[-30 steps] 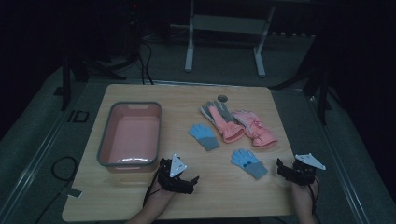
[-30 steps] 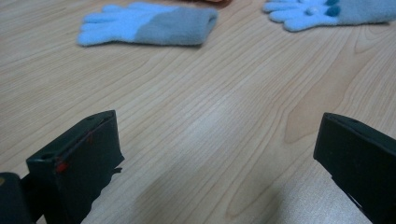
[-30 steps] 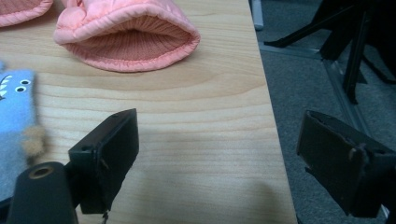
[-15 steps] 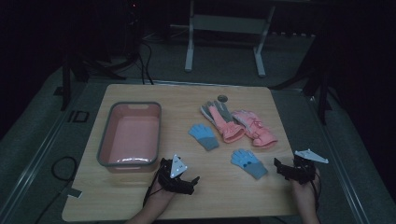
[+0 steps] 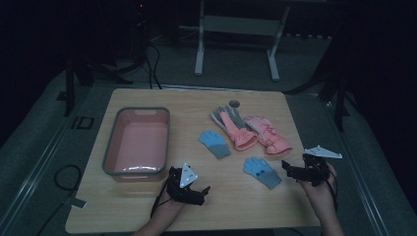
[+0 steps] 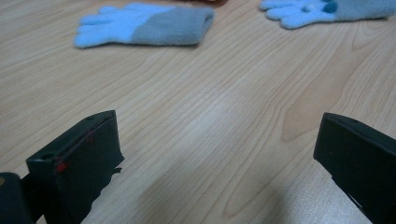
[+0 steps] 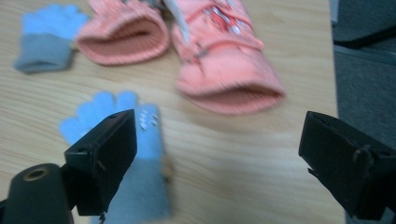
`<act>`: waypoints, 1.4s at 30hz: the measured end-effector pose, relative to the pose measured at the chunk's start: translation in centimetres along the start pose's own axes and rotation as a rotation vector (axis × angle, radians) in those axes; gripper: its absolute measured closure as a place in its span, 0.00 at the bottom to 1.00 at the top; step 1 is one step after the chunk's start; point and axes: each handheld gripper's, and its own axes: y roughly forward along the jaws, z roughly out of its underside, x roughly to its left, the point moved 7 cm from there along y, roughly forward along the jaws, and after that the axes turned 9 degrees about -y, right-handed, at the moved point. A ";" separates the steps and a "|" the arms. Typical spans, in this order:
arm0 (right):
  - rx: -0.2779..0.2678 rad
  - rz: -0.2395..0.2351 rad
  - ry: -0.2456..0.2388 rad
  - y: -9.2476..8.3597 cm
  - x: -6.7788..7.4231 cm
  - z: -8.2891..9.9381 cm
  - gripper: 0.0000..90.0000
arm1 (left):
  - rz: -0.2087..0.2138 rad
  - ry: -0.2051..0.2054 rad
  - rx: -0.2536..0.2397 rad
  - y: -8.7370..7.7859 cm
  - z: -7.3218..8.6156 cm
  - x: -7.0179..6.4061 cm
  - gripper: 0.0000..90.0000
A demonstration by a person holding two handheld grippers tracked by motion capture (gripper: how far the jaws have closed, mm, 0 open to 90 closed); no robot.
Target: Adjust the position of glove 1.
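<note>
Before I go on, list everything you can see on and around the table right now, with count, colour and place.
Table: 1, light wood, centre.
Tub: 1, pink with grey rim, table's left, nothing inside.
Blue gloves: 2, blue with grey cuffs, one mid-table, one nearer the right gripper.
Pink gloves: 2, pink, side by side at the far right.
Small round object: 1, grey, far edge.
White stand: 1, behind table.
Left gripper: black, open, near edge.
Right gripper: black, open, right edge.

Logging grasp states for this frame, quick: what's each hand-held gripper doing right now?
Left hand-held gripper: open, holding nothing, above bare table.
Right hand-held gripper: open, holding nothing, beside the blue glove.
</note>
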 end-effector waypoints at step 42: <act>-0.030 -0.301 -0.278 6.1 10.8 -10.2 0.22 | 0.008 0.019 0.003 0.0 0.1 -0.2 0.01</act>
